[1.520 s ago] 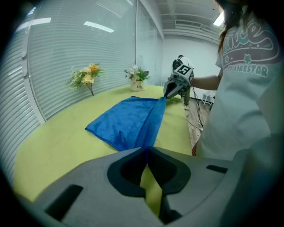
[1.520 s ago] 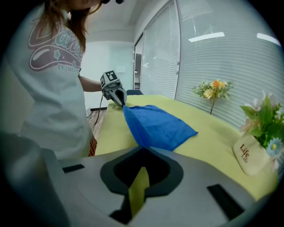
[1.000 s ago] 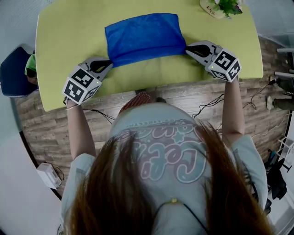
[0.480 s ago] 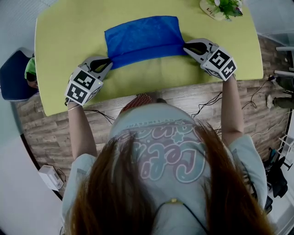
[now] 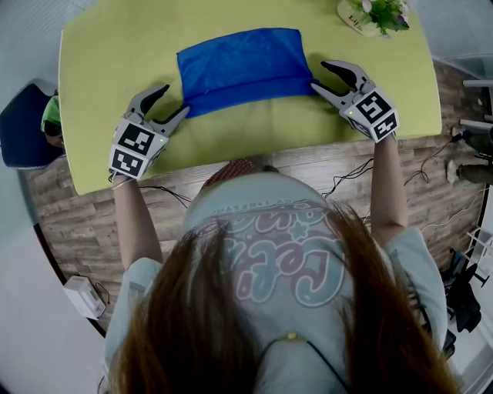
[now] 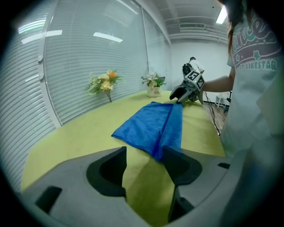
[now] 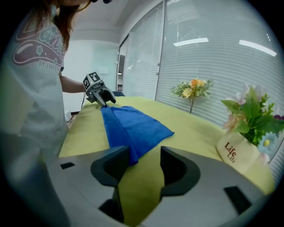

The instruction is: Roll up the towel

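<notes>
Head view: towel (image 5: pixel 243 65), a soft blue napped rectangle with one thick fold along its near edge, is lying flat mid-counter (image 5: pixel 108 54), which is smooth and yellow-green. Left gripper (image 5: pixel 174 100) and right gripper (image 5: pixel 320 75) are spreading their fingers wide, letting the near corners go, probably before regripping for the next turn.

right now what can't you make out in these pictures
Pot, head view: cut off by the top edge.
Red thing, head view: mostly behind the person's shoulders.
Green thing, head view: partly behind the table.
Towel layers: fold edge too small in every view.
</notes>
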Tool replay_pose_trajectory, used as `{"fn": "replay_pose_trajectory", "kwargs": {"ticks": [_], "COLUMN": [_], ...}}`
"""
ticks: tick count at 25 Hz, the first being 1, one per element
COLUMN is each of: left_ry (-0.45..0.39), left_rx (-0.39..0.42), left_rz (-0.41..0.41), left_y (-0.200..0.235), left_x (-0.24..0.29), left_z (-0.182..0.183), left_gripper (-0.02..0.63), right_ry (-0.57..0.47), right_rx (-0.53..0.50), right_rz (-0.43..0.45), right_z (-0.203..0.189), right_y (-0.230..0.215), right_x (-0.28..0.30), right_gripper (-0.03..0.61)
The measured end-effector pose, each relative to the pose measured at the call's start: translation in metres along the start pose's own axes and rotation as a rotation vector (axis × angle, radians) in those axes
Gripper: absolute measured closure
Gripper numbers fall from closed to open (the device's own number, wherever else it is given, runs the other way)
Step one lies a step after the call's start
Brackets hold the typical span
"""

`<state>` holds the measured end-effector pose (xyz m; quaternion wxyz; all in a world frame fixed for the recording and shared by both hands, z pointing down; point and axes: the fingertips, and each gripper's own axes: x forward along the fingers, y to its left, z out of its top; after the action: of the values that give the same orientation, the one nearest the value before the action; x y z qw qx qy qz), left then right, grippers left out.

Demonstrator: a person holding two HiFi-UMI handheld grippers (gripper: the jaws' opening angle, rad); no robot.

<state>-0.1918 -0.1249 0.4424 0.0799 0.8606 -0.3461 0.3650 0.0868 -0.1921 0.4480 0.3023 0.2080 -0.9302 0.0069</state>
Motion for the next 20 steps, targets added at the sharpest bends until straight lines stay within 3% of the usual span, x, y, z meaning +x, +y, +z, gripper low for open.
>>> {"fn": "replay_pose_trajectory", "kwargs": {"ticks": [3, 10, 20], "left_ry": [-0.031, -0.113, -0.12], "left_rx": [-0.013, -0.133, -0.129], "left_rz": [-0.002, -0.004, 0.015], "left_y": [0.0, 0.005, 0.023], "left_x": [-0.003, -0.013, -0.023], "left_z": [0.004, 0.003, 0.004], "left_gripper": [0.383, 0.383, 0.383], "right_ry": [-0.028, -0.049, -0.053], "right_rx": [0.036, 0.085, 0.093], "right_rz": [0.008, 0.008, -0.046], "right_z": [-0.001, -0.003, -0.002], "right_y": [-0.001, -0.004, -0.017], "right_x": [-0.006, -0.015, -0.03], "right_gripper": [0.367, 0.353, 0.353]}}
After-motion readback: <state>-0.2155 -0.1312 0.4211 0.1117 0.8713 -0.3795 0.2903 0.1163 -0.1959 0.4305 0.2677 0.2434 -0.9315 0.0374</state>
